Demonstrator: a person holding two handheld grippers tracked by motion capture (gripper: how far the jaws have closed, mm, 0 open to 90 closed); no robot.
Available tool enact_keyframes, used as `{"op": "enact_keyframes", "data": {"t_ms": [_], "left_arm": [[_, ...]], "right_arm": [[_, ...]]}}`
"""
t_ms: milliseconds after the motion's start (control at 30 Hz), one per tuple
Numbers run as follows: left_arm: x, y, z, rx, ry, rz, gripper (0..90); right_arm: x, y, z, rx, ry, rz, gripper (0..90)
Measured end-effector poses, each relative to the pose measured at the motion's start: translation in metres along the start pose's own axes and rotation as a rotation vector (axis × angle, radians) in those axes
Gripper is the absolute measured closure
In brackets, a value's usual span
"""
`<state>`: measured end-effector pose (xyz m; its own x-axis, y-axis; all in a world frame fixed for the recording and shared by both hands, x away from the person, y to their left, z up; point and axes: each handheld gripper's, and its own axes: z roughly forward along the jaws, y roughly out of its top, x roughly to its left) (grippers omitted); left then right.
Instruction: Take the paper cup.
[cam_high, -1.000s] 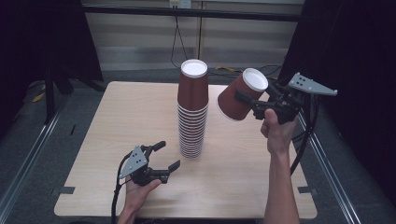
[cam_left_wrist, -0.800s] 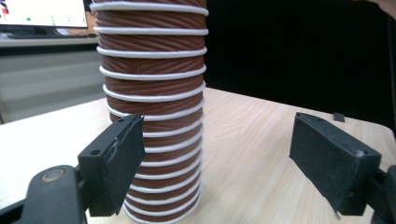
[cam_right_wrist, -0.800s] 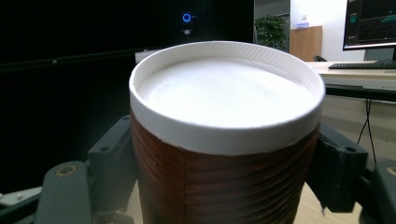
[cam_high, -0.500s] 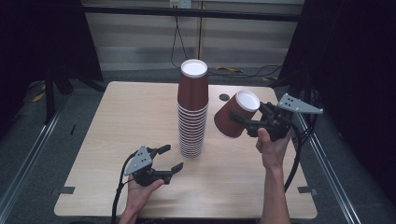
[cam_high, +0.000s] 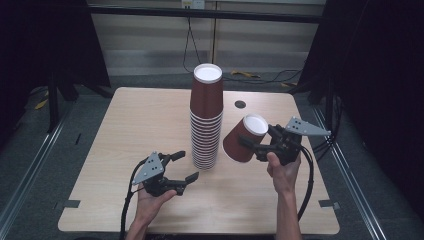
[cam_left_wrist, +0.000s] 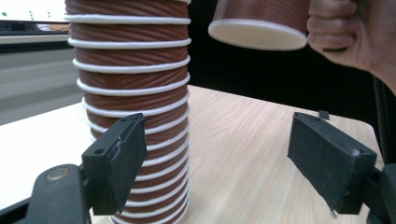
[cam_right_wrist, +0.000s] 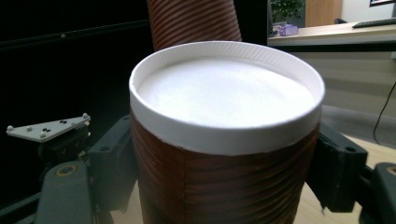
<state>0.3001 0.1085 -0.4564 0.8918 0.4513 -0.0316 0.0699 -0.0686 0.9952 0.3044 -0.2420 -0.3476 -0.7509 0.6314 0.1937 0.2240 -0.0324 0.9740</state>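
Black jaws of the left gripper (cam_high: 189, 165) stand well apart with nothing between them. It rests low over the near left of the table (cam_high: 130, 125), held in the person's left hand and pointing right and far toward the foot of the stack (cam_high: 206, 125). In the left gripper view the stack's lower rims sit just behind the left jaw, and the two do not seem to touch.

At the table's middle the stack stands upright. It is a tall column of upturned brown ribbed paper cups, with white rims ringing its lower half and a white base on top.

Right of the stack, near but apart from it, hangs the cup (cam_high: 242, 142). It is off the table, about level with the stack's lower half. The right gripper (cam_high: 257, 140) is closed on it, one pad on each side of the wall just below the base, as the right gripper view shows. It is the same ribbed brown, with the white base up.

Its long axis is tilted, with the base up and to the right and the open mouth down and left, toward the stack's foot. Only the right hand (cam_high: 282, 170) carries it. The next move probably turns on levelling that mouth over bare wood to the right of the stack.
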Motion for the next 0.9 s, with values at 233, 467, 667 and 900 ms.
{"op": "enact_keyframes", "data": {"t_ms": [233, 467, 667, 900], "left_arm": [[-0.003, 0.003, 0.008, 0.021, -0.048, -0.016, 18.2], [-0.011, -0.001, 0.015, 0.025, -0.074, -0.013, 16.3], [-0.014, 0.002, 0.016, 0.008, -0.085, 0.010, 15.7], [-0.017, -0.002, 0.019, 0.020, -0.113, 0.009, 15.6]], "right_arm": [[0.004, -0.018, 0.005, 0.016, 0.020, 0.016, 22.2], [0.011, -0.036, 0.018, 0.051, 0.045, 0.027, 22.2], [0.018, -0.046, 0.030, 0.097, 0.058, 0.024, 22.3], [0.026, -0.057, 0.040, 0.108, 0.078, 0.030, 22.3]]}}
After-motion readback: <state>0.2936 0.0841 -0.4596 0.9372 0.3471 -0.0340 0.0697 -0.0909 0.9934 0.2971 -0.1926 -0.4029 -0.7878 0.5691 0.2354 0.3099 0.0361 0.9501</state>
